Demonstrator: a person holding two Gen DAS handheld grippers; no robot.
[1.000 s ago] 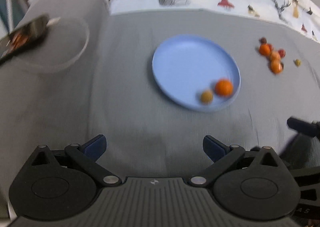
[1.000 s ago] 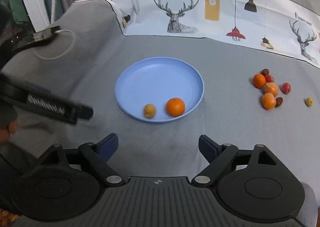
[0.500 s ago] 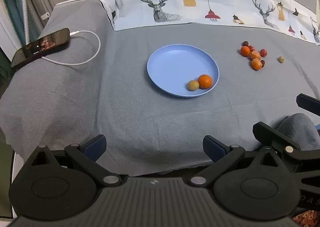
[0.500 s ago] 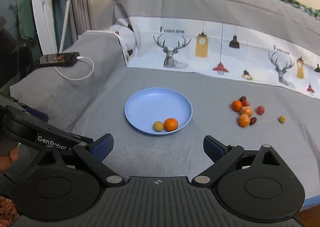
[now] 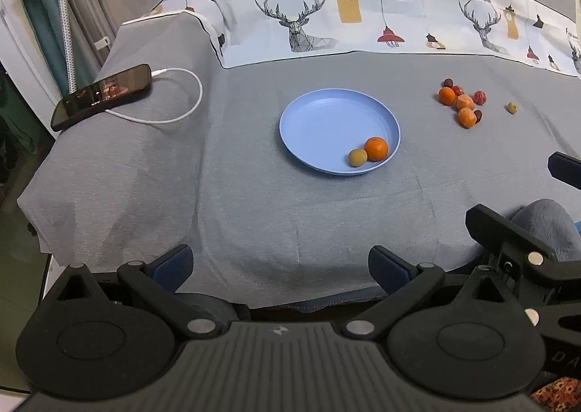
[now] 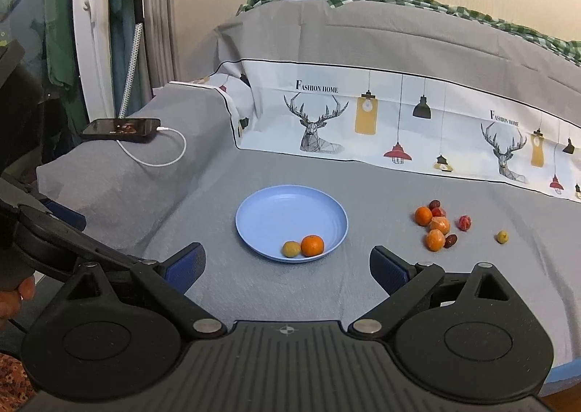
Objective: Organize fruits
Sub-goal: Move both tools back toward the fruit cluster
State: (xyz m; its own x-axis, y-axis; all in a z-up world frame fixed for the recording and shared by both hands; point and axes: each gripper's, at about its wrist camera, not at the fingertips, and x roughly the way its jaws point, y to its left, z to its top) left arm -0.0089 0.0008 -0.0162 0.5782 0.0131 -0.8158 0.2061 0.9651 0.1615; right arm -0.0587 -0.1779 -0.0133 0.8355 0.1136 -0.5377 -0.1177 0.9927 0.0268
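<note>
Right jaws: the right gripper point(image 6: 287, 266) has its blue pads spread wide with nothing between them; they have just been opening a little more.
Left jaws: the left gripper point(image 5: 279, 265) also stands spread wide and empty, over the near edge of the grey cloth point(image 5: 254, 215).
Position of both: both grippers are well apart from any fruit, at the near side of the table.
Plate: the blue plate point(image 6: 276, 208) lies in the middle of the cloth; a small orange point(image 6: 312, 245) and a yellowish small fruit point(image 6: 291, 249) sit touching each other at its near rim.
Fruit not yet sorted: a cluster of oranges and dark red fruits point(image 6: 437, 225) lies to the right of the plate, and one small yellow-green fruit point(image 6: 502, 236) lies alone further right.
Step in hand: I judge the next pick is from this cluster, which is on the right gripper's side.
How to do it well: take an outer fruit first, come from above with wide jaws, and close gently so the neighbours do not roll.
Long axis: the fruits are nearly round, so no clear axis; the cluster itself runs from far-left to near-right.
Other things: a phone point(image 5: 101, 96) with a white cable point(image 5: 174, 110) lies at the left, away from the work.
</note>
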